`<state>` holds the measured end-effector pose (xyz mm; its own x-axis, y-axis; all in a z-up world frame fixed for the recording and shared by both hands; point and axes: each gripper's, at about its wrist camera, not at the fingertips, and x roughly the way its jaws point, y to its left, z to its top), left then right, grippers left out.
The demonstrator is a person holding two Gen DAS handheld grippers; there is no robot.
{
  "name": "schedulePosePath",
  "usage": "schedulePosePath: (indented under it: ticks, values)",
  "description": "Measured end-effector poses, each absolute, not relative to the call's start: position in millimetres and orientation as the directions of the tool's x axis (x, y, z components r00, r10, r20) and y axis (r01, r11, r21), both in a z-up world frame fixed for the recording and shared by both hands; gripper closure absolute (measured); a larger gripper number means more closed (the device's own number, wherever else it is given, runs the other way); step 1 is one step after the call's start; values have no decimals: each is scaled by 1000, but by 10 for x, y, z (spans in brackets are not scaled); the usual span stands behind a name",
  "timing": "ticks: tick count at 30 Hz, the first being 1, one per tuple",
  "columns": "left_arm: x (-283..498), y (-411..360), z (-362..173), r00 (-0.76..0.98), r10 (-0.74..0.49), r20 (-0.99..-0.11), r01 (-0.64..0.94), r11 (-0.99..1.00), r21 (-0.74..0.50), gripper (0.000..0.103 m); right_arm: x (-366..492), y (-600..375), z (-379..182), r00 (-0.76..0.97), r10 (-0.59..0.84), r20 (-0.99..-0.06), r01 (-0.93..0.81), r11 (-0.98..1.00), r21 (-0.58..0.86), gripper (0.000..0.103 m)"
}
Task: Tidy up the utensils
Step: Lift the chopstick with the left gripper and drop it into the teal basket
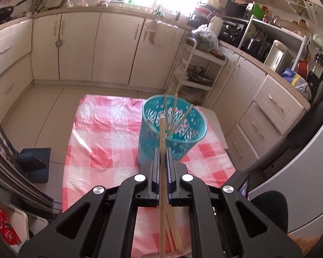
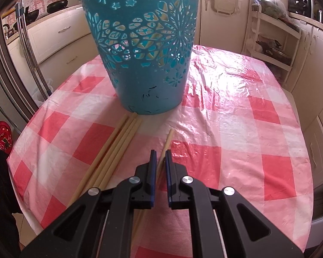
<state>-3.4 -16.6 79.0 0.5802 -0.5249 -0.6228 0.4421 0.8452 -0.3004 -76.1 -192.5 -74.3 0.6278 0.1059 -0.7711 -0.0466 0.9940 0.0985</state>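
Observation:
In the left wrist view my left gripper [image 1: 162, 150] is shut on a single wooden chopstick [image 1: 162, 133], held high over the table. Its tip points toward the teal cut-out basket [image 1: 189, 137], which stands upright with three chopsticks leaning inside. Several loose chopsticks [image 1: 174, 232] lie on the checked tablecloth [image 1: 101, 133] below the jaws. In the right wrist view my right gripper [image 2: 160, 157] sits low over the cloth, shut on another chopstick [image 2: 169, 137] that runs between its pads. A bundle of several chopsticks [image 2: 118, 142] lies just left of it, ends touching the basket [image 2: 144, 86].
The pink-and-white tablecloth [image 2: 236, 129] covers a small table in a kitchen. A white shelf trolley [image 1: 196, 64] stands beyond the far edge, cream cabinets [image 1: 79, 47] behind it. A fridge [image 1: 301, 172] is at the right, a dark blue stool [image 1: 35, 161] at the left.

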Motion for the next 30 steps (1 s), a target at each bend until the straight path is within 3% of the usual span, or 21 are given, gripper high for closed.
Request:
schedulePosePath:
  ticks: [11, 17, 23, 30]
  values:
    - [558, -651, 1530, 727, -539, -424, 464, 842, -275, 98, -751, -1963, -743, 624, 121, -772, -42, 992, 122, 94]
    - [944, -895, 1412, 808, -474, -349, 411, 879, -242, 98, -743, -1972, -742, 623, 128, -772, -42, 991, 130, 94]
    - [1235, -1091, 995, 824, -421, -378, 362, 906, -220, 98, -733, -1968, -745, 623, 129, -772, -49, 991, 127, 94]
    - [1230, -1167, 618, 788, -392, -475, 359, 919, -163, 97, -728, -1949, -750, 624, 125, -771, -54, 992, 118, 94]
